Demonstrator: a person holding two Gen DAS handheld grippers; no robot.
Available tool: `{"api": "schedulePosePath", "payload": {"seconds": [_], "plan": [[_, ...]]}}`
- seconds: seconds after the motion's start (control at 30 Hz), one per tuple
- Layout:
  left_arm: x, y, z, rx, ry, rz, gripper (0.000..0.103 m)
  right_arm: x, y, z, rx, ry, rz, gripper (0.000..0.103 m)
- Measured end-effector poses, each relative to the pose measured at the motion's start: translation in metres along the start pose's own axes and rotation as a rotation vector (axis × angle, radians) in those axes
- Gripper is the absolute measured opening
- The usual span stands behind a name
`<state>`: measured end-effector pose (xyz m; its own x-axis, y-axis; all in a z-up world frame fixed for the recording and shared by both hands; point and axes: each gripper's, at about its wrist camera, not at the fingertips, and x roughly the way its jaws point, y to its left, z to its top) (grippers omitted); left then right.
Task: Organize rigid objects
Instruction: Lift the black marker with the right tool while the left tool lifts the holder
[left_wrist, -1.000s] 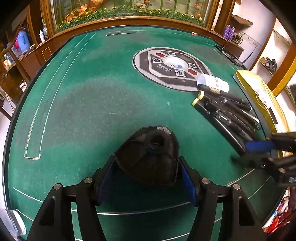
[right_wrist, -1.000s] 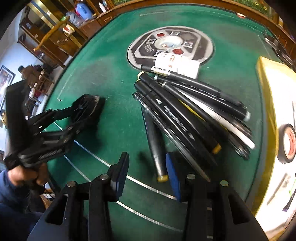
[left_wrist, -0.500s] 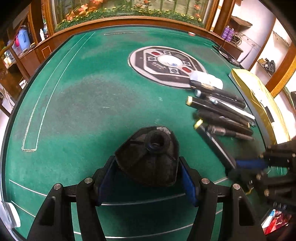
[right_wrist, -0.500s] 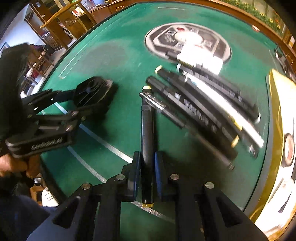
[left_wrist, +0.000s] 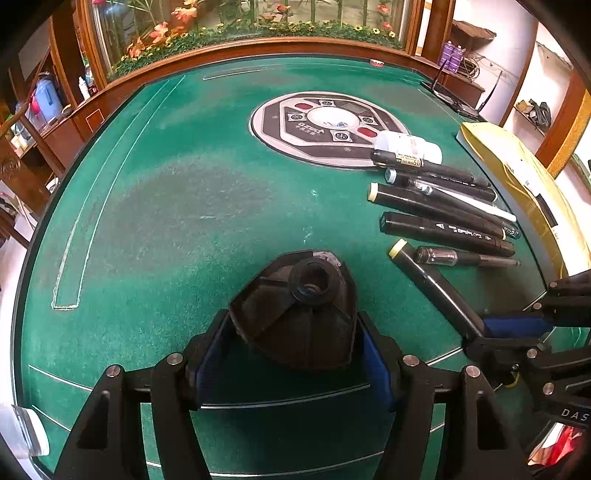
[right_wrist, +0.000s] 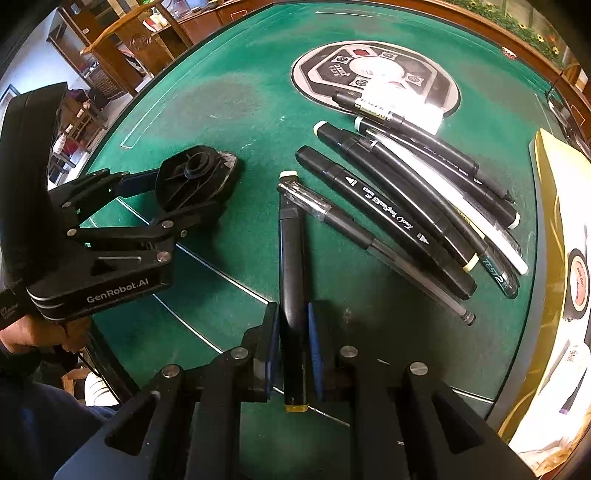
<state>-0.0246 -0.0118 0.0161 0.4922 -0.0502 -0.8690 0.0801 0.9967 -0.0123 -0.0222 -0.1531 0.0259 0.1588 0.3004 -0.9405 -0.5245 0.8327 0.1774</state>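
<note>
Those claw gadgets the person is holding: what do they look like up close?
Each claw, left claw and right claw, is matte black, with jointed link arms fastened by round silver bolts and two flat fingers faced with blue pads. The left one's boxy body carries white "GenRobot.AI" lettering. The person wears a dark blue sleeve.

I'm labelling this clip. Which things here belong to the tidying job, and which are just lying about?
In the job:
left tongs on the black holder
right tongs on a marker
pile of pens

Lying about:
yellow box
tape roll
white bottle
</note>
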Motion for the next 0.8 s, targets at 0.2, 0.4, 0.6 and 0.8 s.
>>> {"api": "schedulePosePath", "payload": {"seconds": [0.2,0.4,0.6,0.8], "plan": [[0.004,-0.007,0.002,0.025,0.021,-0.011,0.085,-0.001,0.000,0.000,0.007,0.007,-0.002,0.015],[-0.001,-0.009,0.000,0.000,-0.016,0.003,0.069,-0.001,0.001,-0.002,-0.023,-0.007,0.002,0.015],[-0.005,-0.015,-0.003,-0.041,0.009,0.019,0.069,-0.006,0.004,-0.004,-0.083,-0.005,0.035,0.014],[-0.015,-0.019,-0.013,-0.091,0.015,0.054,0.069,-0.012,0.002,-0.006,-0.113,-0.021,0.083,0.014]]}}
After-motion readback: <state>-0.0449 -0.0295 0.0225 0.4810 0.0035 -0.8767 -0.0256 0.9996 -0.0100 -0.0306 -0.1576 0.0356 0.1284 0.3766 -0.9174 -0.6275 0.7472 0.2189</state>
